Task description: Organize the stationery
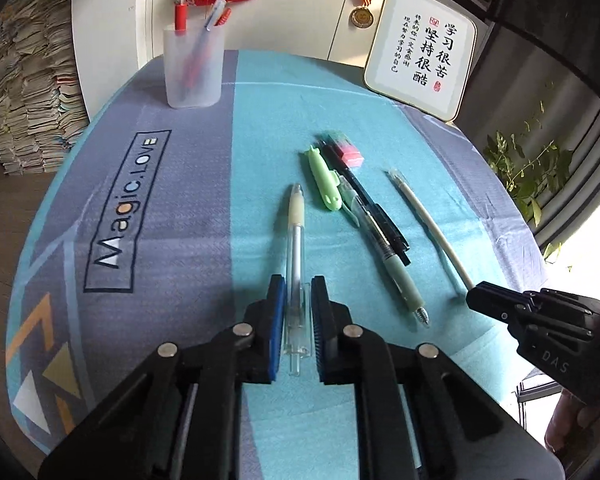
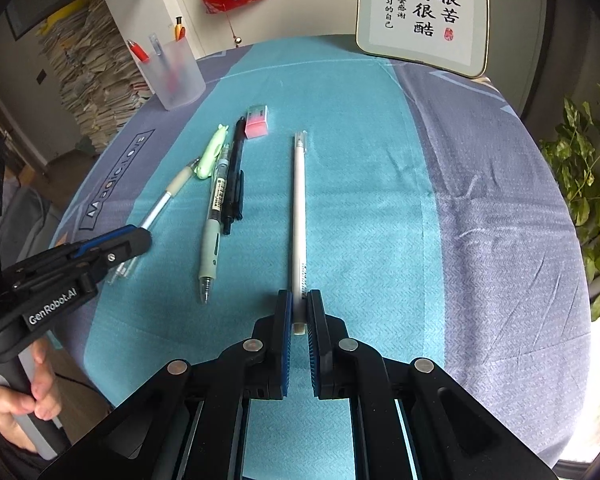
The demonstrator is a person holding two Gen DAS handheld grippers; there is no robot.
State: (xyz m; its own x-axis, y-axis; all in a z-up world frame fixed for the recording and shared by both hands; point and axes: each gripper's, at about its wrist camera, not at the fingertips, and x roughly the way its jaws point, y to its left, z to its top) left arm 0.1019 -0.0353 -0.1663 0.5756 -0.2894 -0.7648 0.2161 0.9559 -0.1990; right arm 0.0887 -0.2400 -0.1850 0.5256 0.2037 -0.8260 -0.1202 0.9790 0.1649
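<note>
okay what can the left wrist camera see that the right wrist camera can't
Only the left wrist view shows a medal hanging on the wall, and the left gripper with its jaws around the clear pen. Only the right wrist view shows a hand and the right gripper with its jaws around the white pen. Both show the pen cup, pink eraser, framed sign and tablecloth.

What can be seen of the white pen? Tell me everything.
The white pen is slim, matte, plastic-looking, with a clear cap at its far end and small print near the grip. It lies flat on the teal cloth, pointing away, apart from the other pens. The right gripper is closed on its near end.
</note>
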